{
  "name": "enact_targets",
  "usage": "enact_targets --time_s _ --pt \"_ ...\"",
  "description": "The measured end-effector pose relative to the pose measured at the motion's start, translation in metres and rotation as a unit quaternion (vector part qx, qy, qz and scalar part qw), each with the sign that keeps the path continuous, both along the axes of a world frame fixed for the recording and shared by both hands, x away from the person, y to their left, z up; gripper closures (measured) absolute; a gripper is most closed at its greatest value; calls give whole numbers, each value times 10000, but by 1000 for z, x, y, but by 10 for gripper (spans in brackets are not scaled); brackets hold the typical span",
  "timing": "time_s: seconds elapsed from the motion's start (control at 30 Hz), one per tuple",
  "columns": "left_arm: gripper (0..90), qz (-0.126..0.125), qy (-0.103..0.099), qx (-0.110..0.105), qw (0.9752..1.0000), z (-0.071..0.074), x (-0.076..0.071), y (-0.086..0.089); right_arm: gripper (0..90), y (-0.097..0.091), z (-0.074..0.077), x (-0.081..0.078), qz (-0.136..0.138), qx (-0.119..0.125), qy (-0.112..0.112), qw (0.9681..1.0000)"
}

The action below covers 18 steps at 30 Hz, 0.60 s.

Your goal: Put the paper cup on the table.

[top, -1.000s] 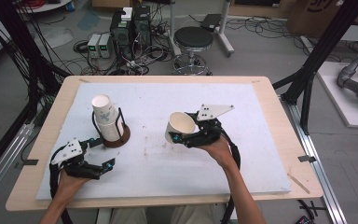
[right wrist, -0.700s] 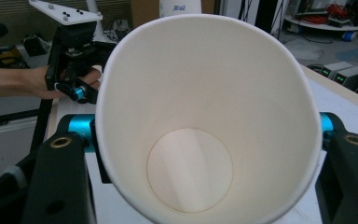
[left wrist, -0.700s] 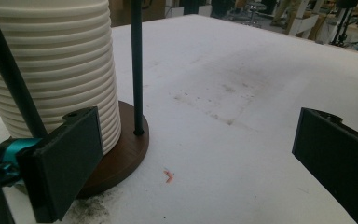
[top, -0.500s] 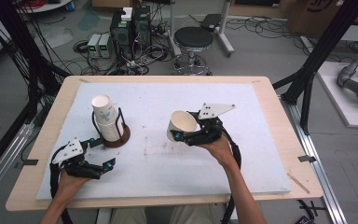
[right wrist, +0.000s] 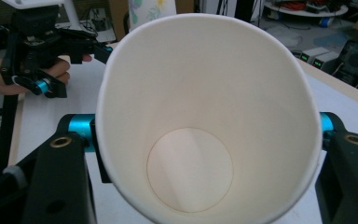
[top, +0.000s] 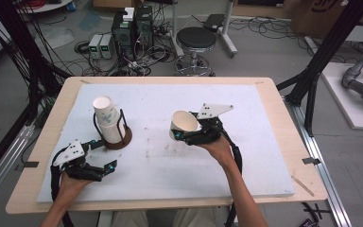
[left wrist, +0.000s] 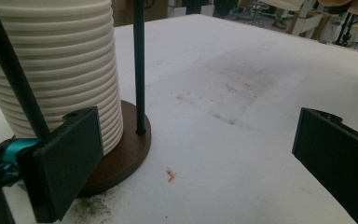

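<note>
A stack of white paper cups (top: 108,122) stands in a holder with a round brown base (top: 123,140) and black rods, at the table's left. My right gripper (top: 183,135) is shut on a single white paper cup (top: 184,123), held tilted above the table's middle with its mouth facing the camera on that gripper. In the right gripper view the cup (right wrist: 205,116) sits empty between both jaws. My left gripper (top: 109,166) rests low at the front left, open, with nothing between its jaws. In the left gripper view the stack (left wrist: 51,65) and base (left wrist: 126,154) are just ahead on the left.
The table top is a white mat (top: 264,156) on a wooden board with a small red speck (left wrist: 170,175) near the base. Beyond the far edge stand a stool (top: 196,40) and electronics with cables. A black frame leg (top: 319,71) rises at the right.
The right gripper with the cup has shifted only slightly. The left gripper has stayed put.
</note>
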<state>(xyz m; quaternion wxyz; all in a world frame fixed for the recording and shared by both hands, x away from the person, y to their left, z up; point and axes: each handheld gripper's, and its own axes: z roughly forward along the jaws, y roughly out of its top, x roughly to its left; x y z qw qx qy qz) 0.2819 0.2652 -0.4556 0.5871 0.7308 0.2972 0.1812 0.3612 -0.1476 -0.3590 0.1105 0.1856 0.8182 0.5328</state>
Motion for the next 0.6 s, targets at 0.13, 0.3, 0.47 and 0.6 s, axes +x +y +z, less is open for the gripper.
enact_targets --time_s 0.13,0.3,0.47,0.6 --pt "18 3 -9 9 10000 0 0 0 326 3 -5 3 -134 -120 16 9998" --pt "18 4 -15 19 10000 0 0 0 326 7 -14 8 -269 -229 85 9993" --pt "18 22 -15 2 10000 0 0 0 325 13 -21 13 -348 -405 109 9985" --pt "18 22 -2 3 10000 0 0 0 325 20 -26 16 -437 -556 102 9974"
